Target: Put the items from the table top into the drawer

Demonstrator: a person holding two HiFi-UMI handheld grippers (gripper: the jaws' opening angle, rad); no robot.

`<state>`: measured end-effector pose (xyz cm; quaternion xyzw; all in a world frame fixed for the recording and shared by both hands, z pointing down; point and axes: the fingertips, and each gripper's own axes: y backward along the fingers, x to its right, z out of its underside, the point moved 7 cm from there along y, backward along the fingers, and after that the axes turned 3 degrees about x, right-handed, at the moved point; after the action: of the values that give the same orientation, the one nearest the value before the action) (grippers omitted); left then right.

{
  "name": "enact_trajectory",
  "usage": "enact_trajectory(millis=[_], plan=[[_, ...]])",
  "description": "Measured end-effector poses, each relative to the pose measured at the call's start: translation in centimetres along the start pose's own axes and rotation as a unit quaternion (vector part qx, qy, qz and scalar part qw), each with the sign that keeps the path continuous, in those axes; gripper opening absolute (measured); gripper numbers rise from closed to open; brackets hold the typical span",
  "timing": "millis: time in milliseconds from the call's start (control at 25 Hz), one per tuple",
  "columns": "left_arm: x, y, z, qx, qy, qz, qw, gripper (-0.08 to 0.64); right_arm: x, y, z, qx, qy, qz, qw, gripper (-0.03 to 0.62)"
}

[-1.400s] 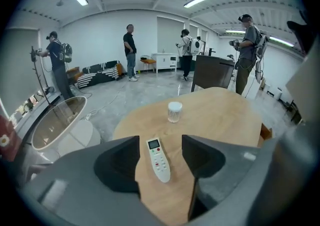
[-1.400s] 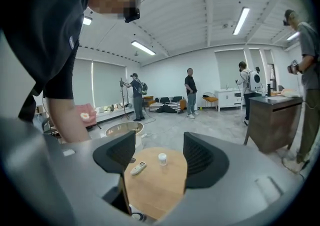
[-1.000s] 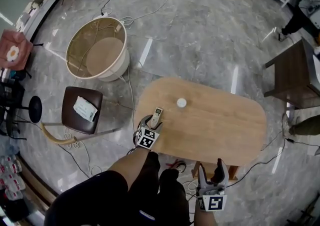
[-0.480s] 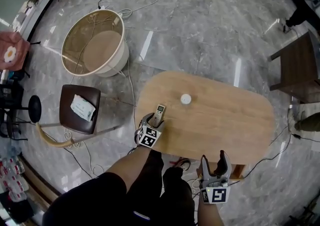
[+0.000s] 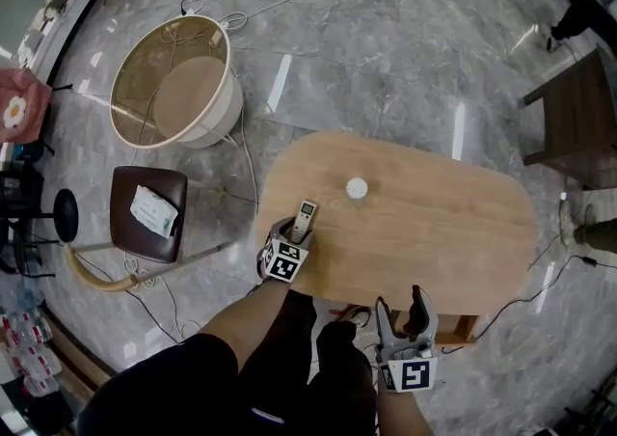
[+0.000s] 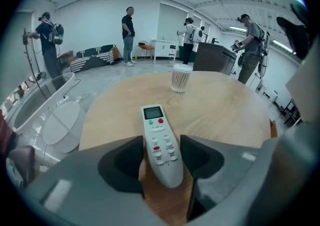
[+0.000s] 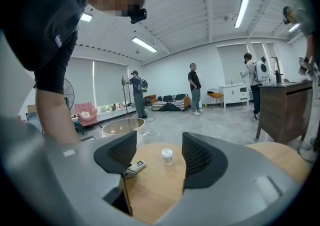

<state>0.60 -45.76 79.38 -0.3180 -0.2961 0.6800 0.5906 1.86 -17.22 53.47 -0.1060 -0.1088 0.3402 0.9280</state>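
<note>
A white remote control is at the left end of the oval wooden table, and my left gripper is shut on its near end. In the left gripper view the pads touch both sides of the remote. A small white ribbed cup stands upright farther in on the table, also seen as the cup. My right gripper hangs in front of and below the table's near edge. Its jaws have just closed a little but still stand open with nothing between them. The right gripper view looks across the tabletop at the cup.
A large round cream tub sits on the floor beyond the table's left. A brown stool carrying a white packet is left of the table. A dark wooden cabinet stands at the right. Cables trail over the floor, and several people stand in the background.
Both grippers have sunk lower and the table looks larger in the head view. The remote has stayed in the left jaws. The right gripper has kept in front of the near edge.
</note>
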Motion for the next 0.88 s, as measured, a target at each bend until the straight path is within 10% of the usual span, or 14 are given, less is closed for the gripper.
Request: enact_trajectory(millis=[440,880], plan=[[-0.7,-0.3,0.8,0.006,-0.012,0.009,0.9999,0.209,1.5,2.5,2.7,-0.003,-0.025,0.039,0.999,0.291],[5.3,-2.1,-2.1,0.009,-0.135,0.095,0.9863,0.207,3.9,7.4,5.5,0.025,-0.065,0.141,0.988,0.288]])
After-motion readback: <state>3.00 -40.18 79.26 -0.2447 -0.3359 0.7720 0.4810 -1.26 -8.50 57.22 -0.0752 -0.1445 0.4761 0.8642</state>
